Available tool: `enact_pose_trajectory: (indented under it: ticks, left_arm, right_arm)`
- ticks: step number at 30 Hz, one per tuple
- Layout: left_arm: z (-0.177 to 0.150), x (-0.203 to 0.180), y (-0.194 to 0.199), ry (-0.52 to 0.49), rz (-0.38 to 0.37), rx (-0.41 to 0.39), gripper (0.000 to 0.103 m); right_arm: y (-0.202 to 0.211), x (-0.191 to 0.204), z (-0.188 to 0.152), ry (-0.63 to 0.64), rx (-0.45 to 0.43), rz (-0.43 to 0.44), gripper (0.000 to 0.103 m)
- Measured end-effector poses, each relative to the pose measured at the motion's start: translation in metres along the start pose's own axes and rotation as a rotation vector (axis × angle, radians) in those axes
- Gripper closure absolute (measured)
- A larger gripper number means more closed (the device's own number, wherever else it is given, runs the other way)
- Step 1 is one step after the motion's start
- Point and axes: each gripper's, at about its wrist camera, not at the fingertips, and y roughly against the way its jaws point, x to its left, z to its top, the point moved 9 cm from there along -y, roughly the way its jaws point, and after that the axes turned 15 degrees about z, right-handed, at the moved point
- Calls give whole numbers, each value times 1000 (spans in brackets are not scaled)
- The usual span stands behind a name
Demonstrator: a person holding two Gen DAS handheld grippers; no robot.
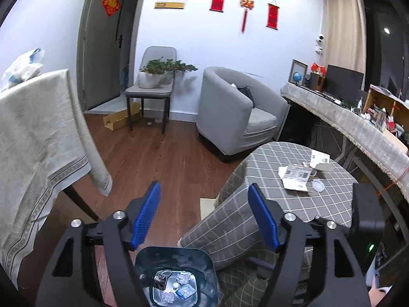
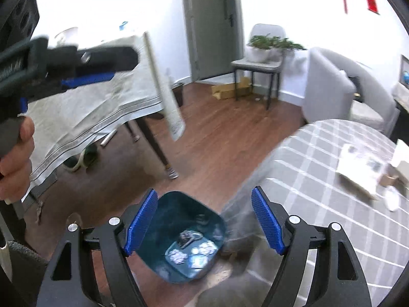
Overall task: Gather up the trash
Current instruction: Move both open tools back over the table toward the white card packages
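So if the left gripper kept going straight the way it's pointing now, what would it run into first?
Probably the wood floor. The left gripper is open and empty, aimed past the checked tablecloth's edge; the bin sits lower in view. Depth is uncertain.

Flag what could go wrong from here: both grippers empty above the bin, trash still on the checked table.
1. The paper sheets and small round lid lie flat on the checked tablecloth; pinching them may snag the cloth.
2. The left gripper and right gripper both hang over the bin, close together, so they could collide when heading for the table.
3. The bin stands against the draped cloth; a tug might tip it.
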Motion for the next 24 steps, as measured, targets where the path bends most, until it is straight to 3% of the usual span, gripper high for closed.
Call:
enact_pose_trajectory:
  ticks: [11, 20, 24]
  left_arm:
    - [10, -76, -23, -67, -40, -7, 13]
    - [7, -123, -55, -112, -75, 20, 10]
    - [4, -149, -71, -135, -93, 41, 9]
  right_arm:
    - [71, -77, 3, -75, -76, -135, 26]
    - [117, -145, 9, -156, -125, -252, 26]
    - [134, -177, 11, -192, -146, -302, 21]
